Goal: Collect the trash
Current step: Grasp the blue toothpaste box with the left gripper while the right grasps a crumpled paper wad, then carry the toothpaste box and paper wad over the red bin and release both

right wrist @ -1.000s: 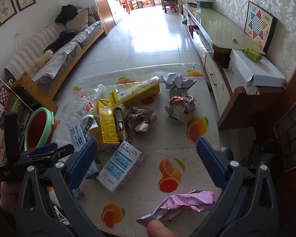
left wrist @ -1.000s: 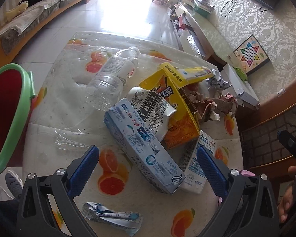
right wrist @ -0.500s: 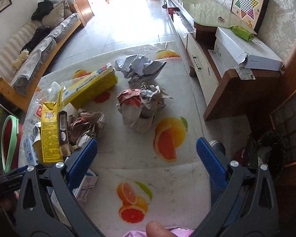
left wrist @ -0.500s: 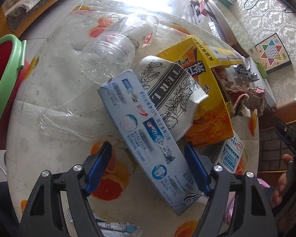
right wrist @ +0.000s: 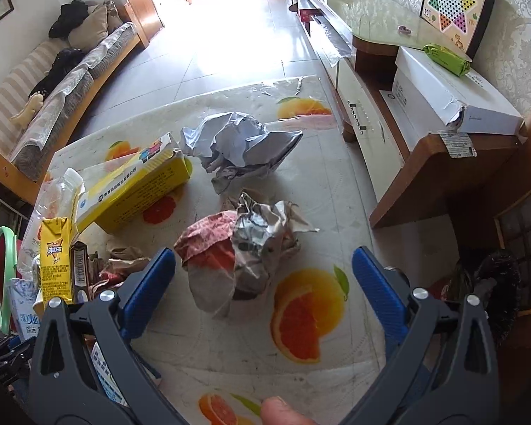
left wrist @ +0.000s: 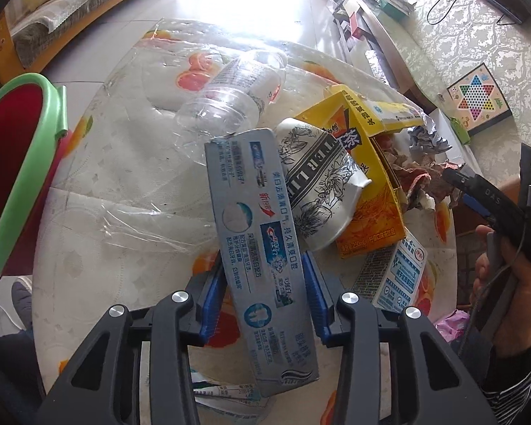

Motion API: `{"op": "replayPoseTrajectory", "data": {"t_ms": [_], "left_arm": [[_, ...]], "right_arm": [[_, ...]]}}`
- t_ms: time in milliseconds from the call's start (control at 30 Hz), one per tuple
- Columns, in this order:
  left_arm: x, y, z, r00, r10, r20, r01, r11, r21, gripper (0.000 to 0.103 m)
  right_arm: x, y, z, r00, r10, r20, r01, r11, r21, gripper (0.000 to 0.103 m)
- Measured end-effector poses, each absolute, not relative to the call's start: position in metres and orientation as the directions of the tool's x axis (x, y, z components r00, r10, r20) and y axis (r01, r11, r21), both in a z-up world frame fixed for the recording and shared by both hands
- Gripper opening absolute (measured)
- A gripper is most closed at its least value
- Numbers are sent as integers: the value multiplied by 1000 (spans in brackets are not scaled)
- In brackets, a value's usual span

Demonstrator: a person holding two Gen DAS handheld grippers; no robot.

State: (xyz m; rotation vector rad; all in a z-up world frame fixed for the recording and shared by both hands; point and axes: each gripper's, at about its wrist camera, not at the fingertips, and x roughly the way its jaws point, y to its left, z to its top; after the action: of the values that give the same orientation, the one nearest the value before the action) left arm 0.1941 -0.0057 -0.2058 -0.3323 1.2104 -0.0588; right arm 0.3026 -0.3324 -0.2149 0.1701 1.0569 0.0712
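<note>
Left claw [left wrist: 263, 292]: its jaws have just been closing, and the blue pads are now pinching the long sides of the toothpaste box [left wrist: 262, 251] near its middle.
Toothpaste box: lying lengthwise away from the near edge of the bench [left wrist: 124, 184], its far end resting against the clear plastic bottle [left wrist: 237, 95] and its side touching the crumpled paper cup [left wrist: 318, 184].
Right claw [right wrist: 263, 283]: spread wide and pinching nothing, hanging over the bench just before a crumpled red and silver wrapper [right wrist: 237, 258], which is sitting between the pads' lines but apart from both.
Other trash: a yellow drink carton [left wrist: 368, 191] is lying beside the cup, a small blue and white carton [left wrist: 400, 272] near the right edge, a long yellow box [right wrist: 138, 184] and a grey crumpled paper [right wrist: 237, 145] towards the far edge.
Bin: a red bin with a green rim [left wrist: 35, 163] is standing off the bench's left edge.
Person: a hand [left wrist: 502, 283] is gripping the right tool's handle.
</note>
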Motion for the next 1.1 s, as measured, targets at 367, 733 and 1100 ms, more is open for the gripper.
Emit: {"op": "replayPoseTrajectory", "data": {"t_ms": [367, 733, 1100], "left_arm": [[198, 7, -199, 380, -234, -895, -114, 948, -296, 34], [186, 14, -172, 444, -216, -870, -89, 955, -283, 34], [148, 54, -120, 570, -150, -808, -113, 960, -258, 34]], "right_arm": [[309, -323, -231, 465, 121, -877, 15, 989, 144, 50], [285, -321, -177, 559, 143, -817, -15, 987, 162, 43], [216, -259, -72, 659, 293, -693, -240, 955, 176, 43]]}}
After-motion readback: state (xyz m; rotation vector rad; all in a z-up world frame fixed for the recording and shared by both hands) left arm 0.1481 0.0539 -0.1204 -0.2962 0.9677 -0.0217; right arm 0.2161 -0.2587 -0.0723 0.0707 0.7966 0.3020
